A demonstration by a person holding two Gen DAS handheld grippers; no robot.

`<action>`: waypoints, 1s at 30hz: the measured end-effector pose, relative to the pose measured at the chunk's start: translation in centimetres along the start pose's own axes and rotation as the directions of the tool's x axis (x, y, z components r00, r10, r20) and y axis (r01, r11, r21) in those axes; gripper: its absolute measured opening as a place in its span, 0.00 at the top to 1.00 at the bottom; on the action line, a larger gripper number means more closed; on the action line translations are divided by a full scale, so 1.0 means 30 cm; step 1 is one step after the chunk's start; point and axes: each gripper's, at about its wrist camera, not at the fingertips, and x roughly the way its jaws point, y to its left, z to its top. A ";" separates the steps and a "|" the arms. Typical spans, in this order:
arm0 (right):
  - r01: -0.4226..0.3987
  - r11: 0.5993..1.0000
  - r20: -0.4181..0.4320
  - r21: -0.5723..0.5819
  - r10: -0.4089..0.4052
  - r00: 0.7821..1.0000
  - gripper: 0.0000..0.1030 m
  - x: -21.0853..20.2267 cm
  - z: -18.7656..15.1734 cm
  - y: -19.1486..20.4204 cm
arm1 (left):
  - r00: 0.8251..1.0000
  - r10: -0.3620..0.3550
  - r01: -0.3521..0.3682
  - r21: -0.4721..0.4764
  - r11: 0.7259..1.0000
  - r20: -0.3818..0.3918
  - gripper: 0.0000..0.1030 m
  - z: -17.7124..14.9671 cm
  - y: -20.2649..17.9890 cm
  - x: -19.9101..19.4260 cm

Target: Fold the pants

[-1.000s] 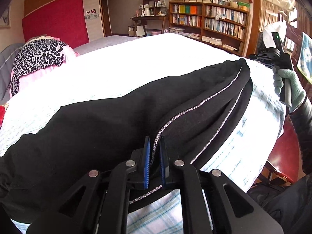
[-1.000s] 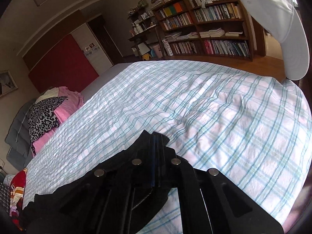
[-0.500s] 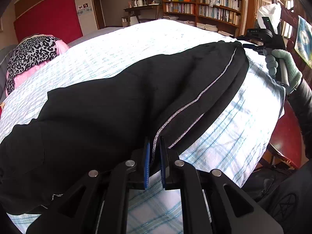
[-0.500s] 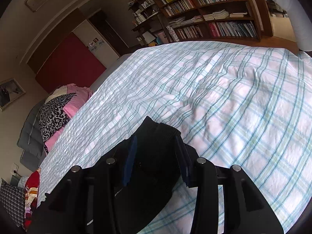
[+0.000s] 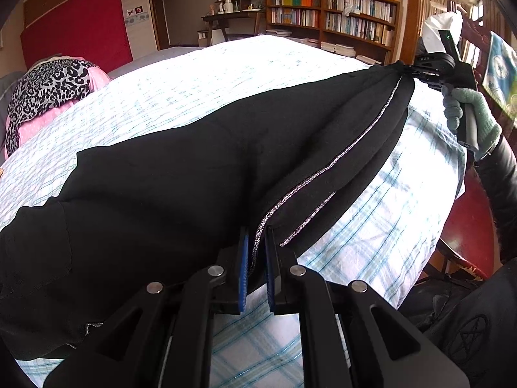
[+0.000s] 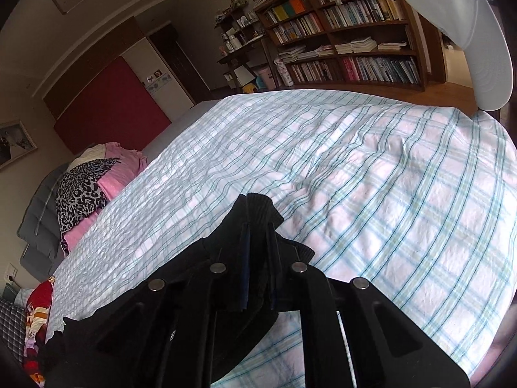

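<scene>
two grippers pinch the black pants, which lie stretched across the plaid bed sheet: the left gripper has its fingers clamped on the silver-striped side seam, while the right gripper has just been closing, fingers now gripping the ribbed cuff.

text check | pretty much nothing readable here | right gripper body has tiny pale letters, too small to make out | dark garment bottom right has a pentagram-in-circle sign | book spines on the bookshelf are all blur
</scene>
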 end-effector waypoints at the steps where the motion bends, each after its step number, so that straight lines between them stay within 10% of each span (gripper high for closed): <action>1: 0.018 1.000 -0.016 -0.001 -0.018 1.000 0.91 0.015 -0.008 -0.011 | 1.000 -0.009 0.009 0.006 1.000 -0.007 0.92 -0.005 -0.002 0.006; 6: 0.036 0.999 -0.084 0.041 -0.032 0.996 0.89 0.085 -0.054 -0.078 | 0.999 -0.051 0.051 0.019 0.998 -0.017 0.66 -0.030 -0.002 0.012; 7: 0.034 0.998 -0.078 0.045 -0.031 0.996 0.83 0.081 -0.054 -0.080 | 0.997 -0.071 0.071 0.008 0.997 -0.012 0.40 -0.031 0.005 0.003; 9: 0.063 0.997 -0.066 0.043 -0.061 0.996 0.49 0.069 -0.052 -0.079 | 0.996 -0.089 0.089 -0.010 0.996 0.013 0.27 -0.028 0.013 -0.023; 18: -0.026 0.994 -0.106 0.108 0.037 0.994 0.40 0.057 -0.082 -0.097 | 0.990 -0.048 0.065 -0.130 0.989 0.131 0.29 0.084 0.063 -0.056; 22: -0.027 0.994 -0.113 0.108 0.039 0.993 0.36 0.074 -0.093 -0.088 | 0.998 0.001 0.009 -0.164 0.986 0.056 0.47 0.103 0.067 0.056; 30: -0.059 0.996 -0.148 0.068 0.068 0.987 0.36 0.108 -0.104 -0.049 | 0.997 0.072 -0.073 -0.124 0.990 -0.010 0.46 0.070 0.017 0.158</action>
